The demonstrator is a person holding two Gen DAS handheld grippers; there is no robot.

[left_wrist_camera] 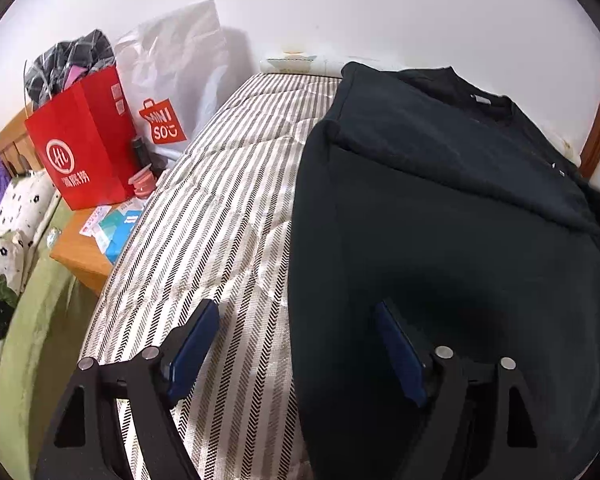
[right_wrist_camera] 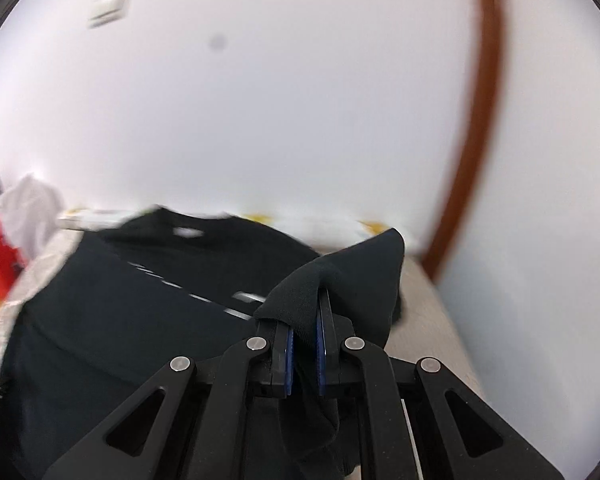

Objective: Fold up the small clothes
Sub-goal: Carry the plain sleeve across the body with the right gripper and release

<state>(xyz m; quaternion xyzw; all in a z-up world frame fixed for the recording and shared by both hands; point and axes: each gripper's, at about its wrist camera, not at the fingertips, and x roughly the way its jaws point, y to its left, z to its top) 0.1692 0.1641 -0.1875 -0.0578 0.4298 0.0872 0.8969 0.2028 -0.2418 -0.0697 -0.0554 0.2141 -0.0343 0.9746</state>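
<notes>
Folding the black T-shirt (left_wrist_camera: 440,208) is where I am now, and I judge this to be the side fold, with one edge already doubled over near the collar. The shirt lies flat on the striped mattress (left_wrist_camera: 220,220), neck end toward the wall, filling the bed's right half in my left wrist view.

My right gripper (right_wrist_camera: 304,344) is clamped on a bunch of the shirt's black fabric, which peaks up between the blue pads (right_wrist_camera: 287,360) and drapes down behind them. The rest of the shirt spreads out below and to the left in that view, which is blurred, so I cannot tell exactly which part I have; it looks like a sleeve or side edge.

My left gripper (left_wrist_camera: 300,344) stands wide apart and holds nothing. One pad hovers over bare mattress, the other over the shirt's lower edge.

Next, I think I need to carry the pinched fabric across toward the shirt's middle and lay it down flat. The left gripper should either pin the body or take the hem so the fold line stays straight. The red paper bag (left_wrist_camera: 84,148) on the bedside stand is well clear.
</notes>
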